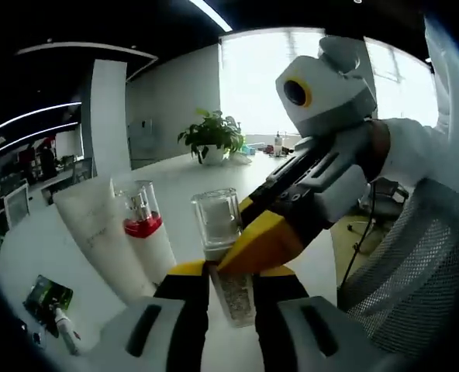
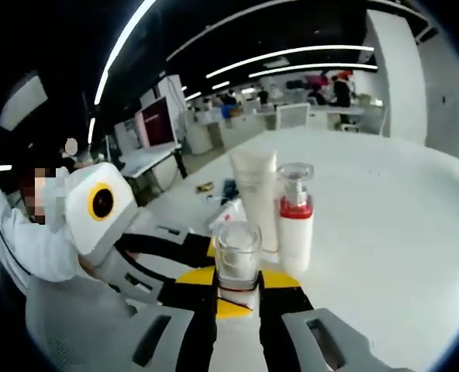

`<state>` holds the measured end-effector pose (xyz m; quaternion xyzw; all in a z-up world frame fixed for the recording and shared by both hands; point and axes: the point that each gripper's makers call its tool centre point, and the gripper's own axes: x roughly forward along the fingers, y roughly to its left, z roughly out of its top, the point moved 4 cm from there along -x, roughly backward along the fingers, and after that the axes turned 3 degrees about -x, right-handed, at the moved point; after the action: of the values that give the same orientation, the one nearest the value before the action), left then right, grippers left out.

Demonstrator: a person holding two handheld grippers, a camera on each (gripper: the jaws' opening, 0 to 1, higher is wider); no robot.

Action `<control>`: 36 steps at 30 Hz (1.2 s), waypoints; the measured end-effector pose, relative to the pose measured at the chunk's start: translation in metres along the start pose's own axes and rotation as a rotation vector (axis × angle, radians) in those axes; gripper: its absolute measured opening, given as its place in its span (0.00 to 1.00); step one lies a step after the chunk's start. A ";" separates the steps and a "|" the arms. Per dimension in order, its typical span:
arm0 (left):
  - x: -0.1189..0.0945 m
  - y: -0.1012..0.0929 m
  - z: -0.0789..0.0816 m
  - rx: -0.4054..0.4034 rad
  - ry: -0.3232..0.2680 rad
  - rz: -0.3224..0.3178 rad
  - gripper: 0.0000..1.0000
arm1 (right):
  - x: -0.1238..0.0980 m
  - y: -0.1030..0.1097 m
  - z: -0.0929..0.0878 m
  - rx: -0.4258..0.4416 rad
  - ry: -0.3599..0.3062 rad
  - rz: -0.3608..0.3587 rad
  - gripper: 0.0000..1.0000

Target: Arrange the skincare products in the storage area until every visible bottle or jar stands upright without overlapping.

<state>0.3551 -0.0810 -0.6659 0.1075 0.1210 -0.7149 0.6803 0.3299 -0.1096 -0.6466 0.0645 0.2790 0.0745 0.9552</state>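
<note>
A clear-capped bottle point(image 1: 223, 256) is held upright above the white table point(image 1: 291, 186), clamped by both the left gripper point(image 1: 231, 291) and the right gripper point(image 2: 237, 298). Just beside it stand a red-collared pump bottle point(image 2: 295, 225) and a white tube point(image 2: 254, 190). A small green packet point(image 1: 47, 296) lies apart.

A clear glossy plastic-capped bottle point(image 1: 223, 248), a white matt tube point(image 1: 98, 232), and a pump bottle point(image 1: 146, 232) with a shiny transparent cap stand on the smooth white bench point(image 2: 384, 209).
</note>
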 end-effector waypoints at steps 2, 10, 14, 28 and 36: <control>0.001 0.003 -0.001 -0.009 0.003 0.009 0.16 | 0.002 -0.002 0.000 0.025 0.000 -0.014 0.11; 0.007 0.012 -0.011 -0.012 0.016 0.068 0.17 | 0.016 -0.005 -0.002 -0.021 0.002 -0.071 0.10; 0.007 0.015 -0.015 -0.021 0.030 0.084 0.17 | 0.020 -0.007 -0.005 -0.029 -0.010 -0.086 0.10; 0.026 0.027 -0.044 -0.060 0.128 0.123 0.15 | 0.030 -0.030 -0.004 -0.050 -0.054 -0.153 0.11; 0.033 0.033 -0.051 -0.038 0.152 0.099 0.16 | 0.036 -0.025 -0.010 -0.132 -0.002 -0.150 0.11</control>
<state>0.3861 -0.0972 -0.7258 0.1542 0.1805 -0.6678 0.7055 0.3576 -0.1273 -0.6782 -0.0196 0.2765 0.0211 0.9606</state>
